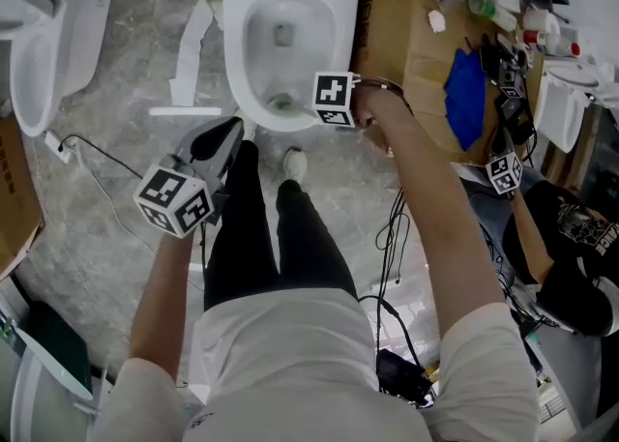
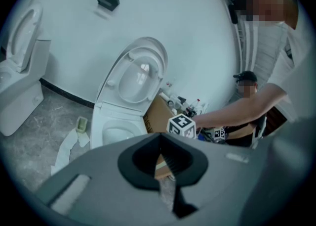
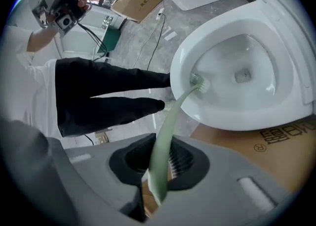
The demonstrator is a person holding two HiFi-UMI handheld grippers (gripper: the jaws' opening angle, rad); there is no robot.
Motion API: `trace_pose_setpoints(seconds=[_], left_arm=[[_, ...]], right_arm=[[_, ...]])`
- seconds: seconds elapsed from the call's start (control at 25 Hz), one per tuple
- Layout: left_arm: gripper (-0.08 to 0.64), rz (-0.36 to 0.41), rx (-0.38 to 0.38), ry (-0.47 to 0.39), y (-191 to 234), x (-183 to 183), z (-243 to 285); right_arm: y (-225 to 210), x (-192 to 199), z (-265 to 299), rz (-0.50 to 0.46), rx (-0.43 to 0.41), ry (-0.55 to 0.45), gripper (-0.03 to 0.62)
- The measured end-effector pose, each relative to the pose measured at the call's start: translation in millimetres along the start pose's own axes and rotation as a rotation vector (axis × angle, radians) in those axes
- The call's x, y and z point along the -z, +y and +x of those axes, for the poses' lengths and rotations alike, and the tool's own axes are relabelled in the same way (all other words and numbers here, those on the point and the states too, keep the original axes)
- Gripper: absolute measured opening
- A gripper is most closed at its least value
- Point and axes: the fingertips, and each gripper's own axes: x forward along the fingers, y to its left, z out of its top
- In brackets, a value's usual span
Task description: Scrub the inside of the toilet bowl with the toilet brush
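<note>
- Grey left gripper [image 1: 230, 131] is held at lower left of the head view, jaws closed on nothing.
- White toilet bowl [image 1: 233, 55], upper centre, is touched inside its near wall by the toilet brush [image 3: 170, 116].
- Its handle is clamped by the right gripper [image 3: 155, 178].

cardboard box [image 3: 284, 146]: circled "r" mark in dark print, beside it two blocky characters seen upside down, not readable; black-and-white square marker patterns, no letters, on cube [image 1: 175, 200] of left tool [image 1: 228, 132] and cube [image 1: 335, 100] of right tool [image 3: 157, 173]; pale print on black shirt [image 1: 580, 227] too small to read
</note>
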Motion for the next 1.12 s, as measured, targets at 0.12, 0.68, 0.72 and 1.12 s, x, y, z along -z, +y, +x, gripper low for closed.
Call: trace_pose_setpoints(seconds=[0.12,0.68,0.72,1.12], left_arm=[[-0.009,-0.005,0.004,0.003,-1,2,1],[-0.009,0.001,0.027,0.036,3,-2,4],[-0.009,0.003,0.031,0.042,3,-3,5],[-0.009,0.037,0.081,0.124,11,-10,22]], right_arm=[[-5,12,-4,-0.051,0.032,0.082,0.060],[-5,-42,7,0.412,-0.145,-0.368,0.054],[-4,-53,7,0.477,-0.187,-0.451,0.052],[-34,-120,-18,1.010,-0.508,-1.126,0.051]])
